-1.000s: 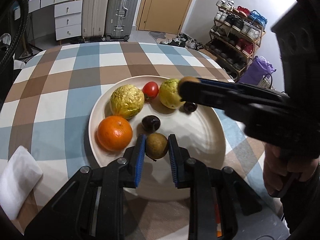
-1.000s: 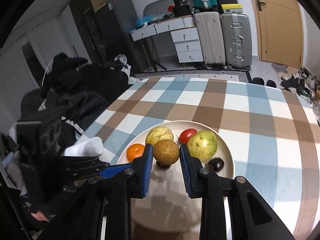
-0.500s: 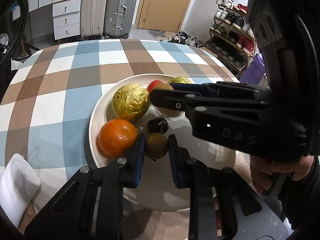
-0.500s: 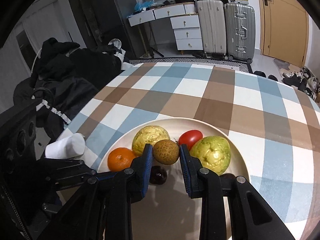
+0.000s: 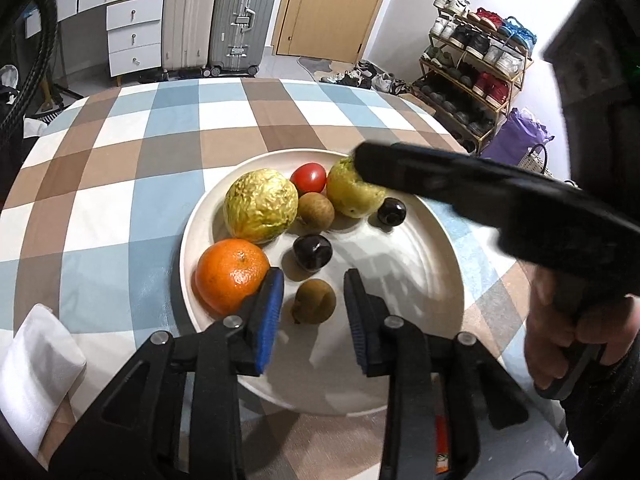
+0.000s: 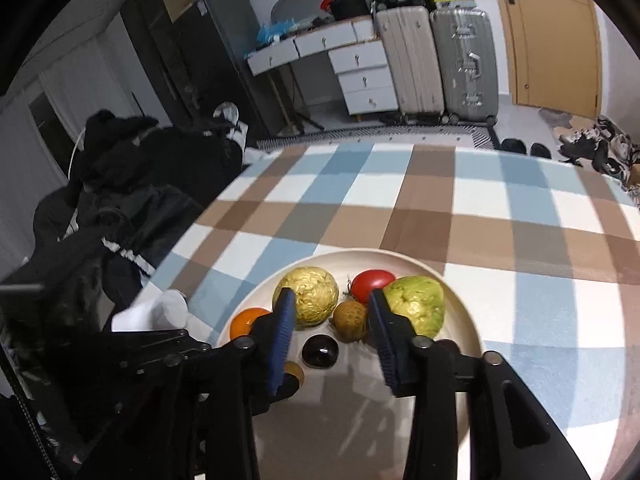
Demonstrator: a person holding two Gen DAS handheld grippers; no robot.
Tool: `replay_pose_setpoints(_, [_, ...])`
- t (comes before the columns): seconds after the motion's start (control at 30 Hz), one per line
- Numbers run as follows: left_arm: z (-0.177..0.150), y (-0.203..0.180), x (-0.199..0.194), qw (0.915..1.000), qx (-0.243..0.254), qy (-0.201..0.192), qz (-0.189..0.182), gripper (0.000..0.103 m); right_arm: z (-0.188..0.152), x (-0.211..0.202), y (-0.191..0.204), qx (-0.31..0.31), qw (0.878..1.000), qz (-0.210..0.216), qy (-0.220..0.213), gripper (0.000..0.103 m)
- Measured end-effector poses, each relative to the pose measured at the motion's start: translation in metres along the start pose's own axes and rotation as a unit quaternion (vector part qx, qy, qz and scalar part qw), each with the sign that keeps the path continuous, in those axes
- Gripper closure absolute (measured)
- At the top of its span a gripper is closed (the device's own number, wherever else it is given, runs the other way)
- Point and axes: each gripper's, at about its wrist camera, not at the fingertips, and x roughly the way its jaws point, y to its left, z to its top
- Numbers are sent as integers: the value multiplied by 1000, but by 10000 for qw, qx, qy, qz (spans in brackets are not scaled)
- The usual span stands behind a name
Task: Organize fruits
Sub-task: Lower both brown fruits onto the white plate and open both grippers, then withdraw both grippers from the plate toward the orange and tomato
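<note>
A cream plate [image 5: 420, 280] on the checked table holds an orange [image 5: 230, 274], a yellow wrinkled fruit [image 5: 260, 206], a red tomato [image 5: 308, 178], a green guava [image 5: 352, 192], two dark plums [image 5: 312, 252] [image 5: 392, 211] and two small brown fruits. My left gripper [image 5: 314, 308] is open, its pads either side of one brown fruit [image 5: 314, 301] lying on the plate. My right gripper [image 6: 332, 330] is open above the plate, with the other brown fruit [image 6: 351, 320] lying between its pads beside the tomato [image 6: 372, 285] and guava [image 6: 416, 304].
A white rolled cloth [image 5: 36, 364] lies at the table's near left edge. The right gripper's body and the hand holding it [image 5: 576, 320] cross the right side of the left wrist view. Suitcases [image 5: 224, 16], drawers and a shoe rack [image 5: 472, 68] stand beyond the table.
Both grippers have opened and let go of their brown fruits, which now lie on the plate. The right gripper has drawn back to the right in the left wrist view.
</note>
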Motion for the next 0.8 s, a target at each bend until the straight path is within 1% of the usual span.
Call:
replay_pose_setpoints(0.03, [-1,-1,-4,10000,-7,-31,-1,68,-1,-11,1,11,9999,-4,-141,52])
replay_pose_setpoints(0.1, [-2,-3,-12,9999,-18,-104,3,63,-4,-27,3,7,9994,-25,-345,51])
replay_pose_setpoints(0.13, [-2,-4,-16,9999,-20,-152,12,59,-6,-38,4,6,9990,-53,-448,49])
replay_pose_setpoints(0.2, [-3,-6,-26,9997,-31,-236,38,55,-11,-55,6,42,9982,-64,-603,42])
replay_pose_setpoints(0.23, [-4,-8,-31,9996,-37,-274,50,54,-14,-65,7,59,9976,-72,-688,36])
replay_pose_setpoints(0.27, [-5,-9,-36,9995,-43,-313,63,54,-19,-75,8,69,9969,-104,-781,32])
replay_pose_setpoints(0.33, [-7,-14,-48,9993,-42,-370,71,50,-28,-94,11,101,9953,-180,-950,31])
replay_pose_setpoints(0.4, [-10,-21,-61,9989,8,-449,130,46,-36,-108,13,138,9944,-191,-1027,28])
replay_pose_setpoints(0.47, [-14,-27,-72,9984,58,-532,186,42,-47,-125,16,201,9929,-252,-1145,19])
replay_pose_setpoints(0.6, [-23,-41,-97,9970,115,-726,235,35,-65,-151,23,226,9907,-269,-1313,15])
replay_pose_setpoints(0.77, [-36,-58,-123,9957,187,-843,340,32,-86,-176,33,250,9891,-305,-1419,9])
replay_pose_setpoints(0.8, [-38,-62,-127,9953,208,-857,391,28,-90,-180,35,253,9886,-311,-1451,8])
